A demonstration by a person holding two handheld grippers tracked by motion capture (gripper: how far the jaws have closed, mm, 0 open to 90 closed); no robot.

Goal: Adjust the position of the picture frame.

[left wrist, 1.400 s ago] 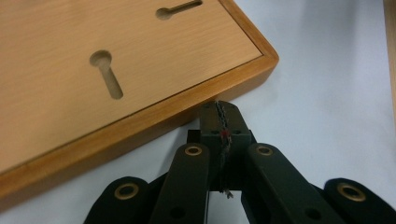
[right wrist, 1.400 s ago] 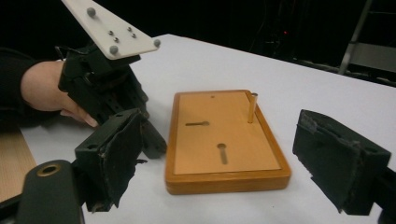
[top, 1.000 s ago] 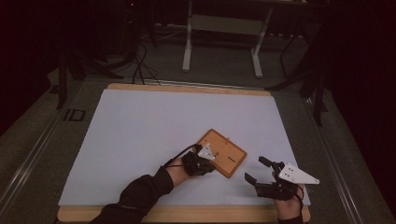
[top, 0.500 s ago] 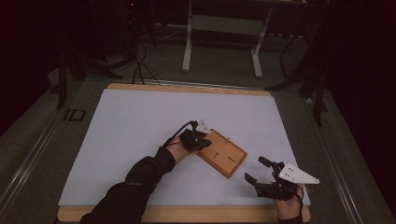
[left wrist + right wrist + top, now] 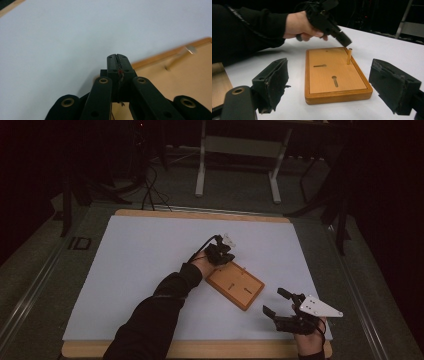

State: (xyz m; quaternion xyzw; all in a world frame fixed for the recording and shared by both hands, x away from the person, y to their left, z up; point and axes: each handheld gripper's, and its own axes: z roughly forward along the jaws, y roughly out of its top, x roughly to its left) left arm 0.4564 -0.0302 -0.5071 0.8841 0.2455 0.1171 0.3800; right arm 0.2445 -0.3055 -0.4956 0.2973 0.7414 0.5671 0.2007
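A wooden board (image 5: 236, 286) with two keyhole slots (image 5: 334, 80) lies on the white table top (image 5: 150, 265). One brass peg (image 5: 349, 56) stands upright near the board's far edge. My left gripper (image 5: 225, 258) hovers at that far end with its jaws shut, its tip (image 5: 343, 38) just above and beside the peg. In the left gripper view the shut gripper (image 5: 117, 58) points over the white surface, with the board (image 5: 175, 82) and peg (image 5: 178, 58) to its right. My right gripper (image 5: 275, 301) stands open near the board's front corner, and in its own view (image 5: 330, 68) it frames the board.
The table's wooden front edge (image 5: 200, 350) runs just below both forearms. A light wooden slab (image 5: 219, 82) shows at the left of the right gripper view. Table legs and cables (image 5: 200, 160) stand on the dark floor beyond.
My left gripper has moved away from me, from over the board's middle to its far end. The right gripper has stayed where it was, still open.
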